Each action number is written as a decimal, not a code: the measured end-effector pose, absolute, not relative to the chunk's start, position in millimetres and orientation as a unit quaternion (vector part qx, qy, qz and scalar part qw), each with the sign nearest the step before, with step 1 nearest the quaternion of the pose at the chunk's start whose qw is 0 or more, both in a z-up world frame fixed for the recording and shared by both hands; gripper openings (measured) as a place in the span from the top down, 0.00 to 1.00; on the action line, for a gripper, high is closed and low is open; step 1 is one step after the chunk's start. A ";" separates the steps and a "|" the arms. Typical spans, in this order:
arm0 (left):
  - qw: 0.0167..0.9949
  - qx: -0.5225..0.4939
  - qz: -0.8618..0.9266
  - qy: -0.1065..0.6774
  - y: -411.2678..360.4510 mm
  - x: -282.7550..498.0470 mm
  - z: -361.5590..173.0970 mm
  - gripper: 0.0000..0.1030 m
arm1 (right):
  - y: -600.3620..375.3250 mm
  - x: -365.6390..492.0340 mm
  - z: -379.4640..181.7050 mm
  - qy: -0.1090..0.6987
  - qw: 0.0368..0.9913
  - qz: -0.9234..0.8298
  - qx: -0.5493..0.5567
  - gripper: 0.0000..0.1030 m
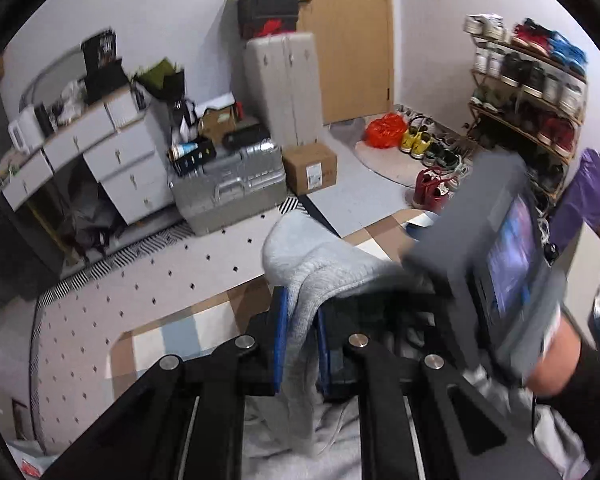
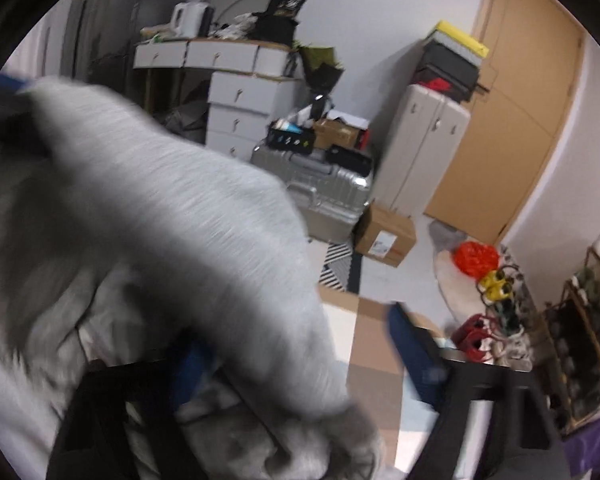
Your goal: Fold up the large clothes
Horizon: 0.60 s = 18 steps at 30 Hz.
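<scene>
While both views are smeared by motion, the key relation reads clearly enough: the grey sweatshirt (image 1: 332,276) runs as one long band between my two tongs, with its long axis stretching from my left side across to my right.

My left tongs (image 1: 302,336) are pinching a fold of that grey knit between the blue pads (image 1: 281,332). The cloth rises over the fingertips, then hangs down through the gap toward the heap of fabric below. My right tongs (image 2: 300,364) stand spread, their blue-faced fingers well apart. The sweatshirt (image 2: 188,216) drapes across the left finger and over the gap, but I cannot tell whether anything is truly caught there; it looks laid over, not gripped.

Most of the garment lies bunched low beneath both tools, over a checked mat (image 1: 172,336) in brown, cream and pale blue. In the left view my right tool's grey body (image 1: 496,240) sits just beside the band's far end.

My left side has the hold, I judge, so the fold turns on where my right takes the band.
</scene>
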<state>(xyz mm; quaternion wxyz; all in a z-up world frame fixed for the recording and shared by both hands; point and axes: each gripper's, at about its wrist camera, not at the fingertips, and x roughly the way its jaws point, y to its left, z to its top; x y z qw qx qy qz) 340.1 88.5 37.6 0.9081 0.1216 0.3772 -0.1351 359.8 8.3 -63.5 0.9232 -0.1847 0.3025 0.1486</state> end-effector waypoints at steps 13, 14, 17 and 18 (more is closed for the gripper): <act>0.907 0.031 -0.215 0.360 110.5 255.9 56.8 0.92 | -28.1 190.5 23.8 0.209 0.947 0.203 -0.135 0.95; 0.906 0.029 -0.226 0.357 106.9 240.4 51.8 0.92 | -32.0 173.0 22.0 0.206 0.947 0.208 -0.130 0.95; 0.904 0.023 -0.241 0.353 105.5 211.4 36.2 0.92 | -43.4 128.8 9.0 0.215 0.945 0.218 -0.113 0.95; 0.899 0.011 -0.247 0.360 105.0 202.7 25.5 0.92 | -46.7 114.0 0.7 0.222 0.943 0.220 -0.110 0.95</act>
